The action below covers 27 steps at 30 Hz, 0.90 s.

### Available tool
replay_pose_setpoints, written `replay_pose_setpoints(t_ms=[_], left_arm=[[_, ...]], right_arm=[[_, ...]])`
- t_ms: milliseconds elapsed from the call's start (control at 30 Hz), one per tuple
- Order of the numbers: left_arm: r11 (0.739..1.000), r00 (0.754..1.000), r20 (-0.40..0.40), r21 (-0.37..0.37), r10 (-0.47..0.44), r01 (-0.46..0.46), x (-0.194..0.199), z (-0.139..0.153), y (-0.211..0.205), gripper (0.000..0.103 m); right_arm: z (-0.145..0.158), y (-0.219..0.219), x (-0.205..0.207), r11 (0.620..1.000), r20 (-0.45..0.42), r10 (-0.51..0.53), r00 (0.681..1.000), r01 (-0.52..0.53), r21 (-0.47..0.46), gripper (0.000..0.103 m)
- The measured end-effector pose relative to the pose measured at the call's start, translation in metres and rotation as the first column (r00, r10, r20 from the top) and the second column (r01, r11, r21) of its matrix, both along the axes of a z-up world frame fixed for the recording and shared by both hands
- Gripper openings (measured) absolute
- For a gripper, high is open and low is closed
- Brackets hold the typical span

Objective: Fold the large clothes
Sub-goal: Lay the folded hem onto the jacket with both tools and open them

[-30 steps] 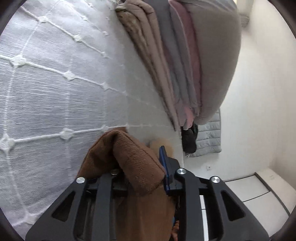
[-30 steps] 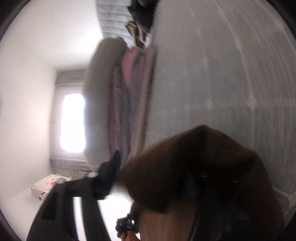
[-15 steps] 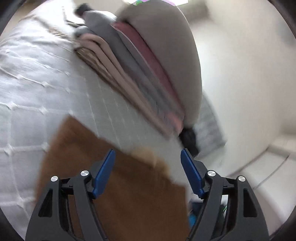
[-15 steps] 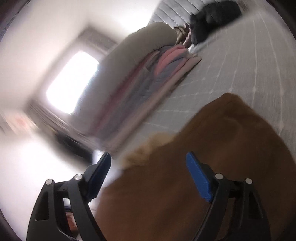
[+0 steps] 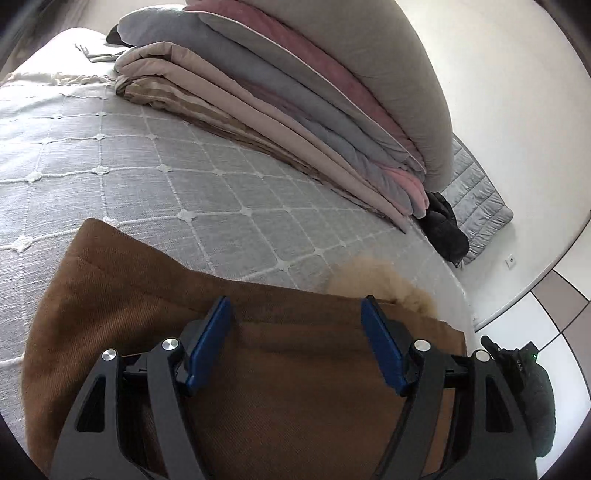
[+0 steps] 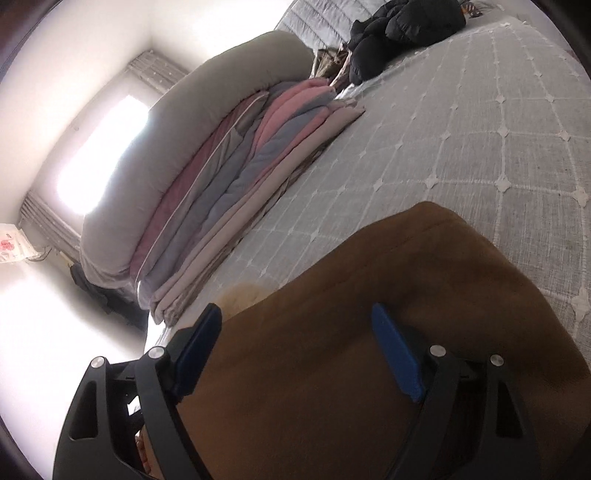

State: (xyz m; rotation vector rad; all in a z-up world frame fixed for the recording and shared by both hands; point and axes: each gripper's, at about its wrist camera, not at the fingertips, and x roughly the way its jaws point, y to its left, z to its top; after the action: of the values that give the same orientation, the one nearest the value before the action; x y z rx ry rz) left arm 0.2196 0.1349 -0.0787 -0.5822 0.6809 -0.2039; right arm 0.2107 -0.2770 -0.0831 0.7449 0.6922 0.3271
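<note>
Both grippers are seen with fingers spread wide and nothing clamped: the left gripper [image 5: 295,321] and the right gripper [image 6: 295,328] are poised over a brown garment [image 5: 295,387], which is spread flat on the near part of the bed [image 5: 129,155], by its near edge. A tuft of tan fur trim [image 5: 384,284] is shown at the garment's far edge. A stack of folded quilts [image 5: 295,92] is piled along the bed's far side, and a black jacket [image 6: 399,33] is heaped at one end of that stack.
</note>
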Motion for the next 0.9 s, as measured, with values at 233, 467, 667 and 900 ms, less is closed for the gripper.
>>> replay_pose_setpoints(t_ms=[233,467,667,900], left_arm=[[0.997,0.999,-0.018,-0.062,0.035,-0.036,-0.076,0.042,0.013,0.069],[0.998,0.997,-0.020,-0.009,0.068,-0.068,-0.163,0.027,0.003,0.078],[0.993,0.996,-0.089,0.116,0.026,-0.016,-0.176,0.005,0.005,0.078],[0.995,0.997,-0.080,0.096,-0.019,0.026,-0.242,0.047,0.003,0.078]], right_arm=[[0.052,0.019,-0.067,0.982,0.019,0.186,0.982,-0.186,-0.032,0.093],[0.026,-0.029,-0.117,0.971,-0.025,0.177,0.984,-0.170,0.167,0.090],[0.008,-0.075,-0.196,0.982,-0.136,0.105,0.985,-0.082,0.168,0.090],[0.005,-0.106,-0.270,0.950,-0.130,0.102,0.986,-0.058,0.306,0.090]])
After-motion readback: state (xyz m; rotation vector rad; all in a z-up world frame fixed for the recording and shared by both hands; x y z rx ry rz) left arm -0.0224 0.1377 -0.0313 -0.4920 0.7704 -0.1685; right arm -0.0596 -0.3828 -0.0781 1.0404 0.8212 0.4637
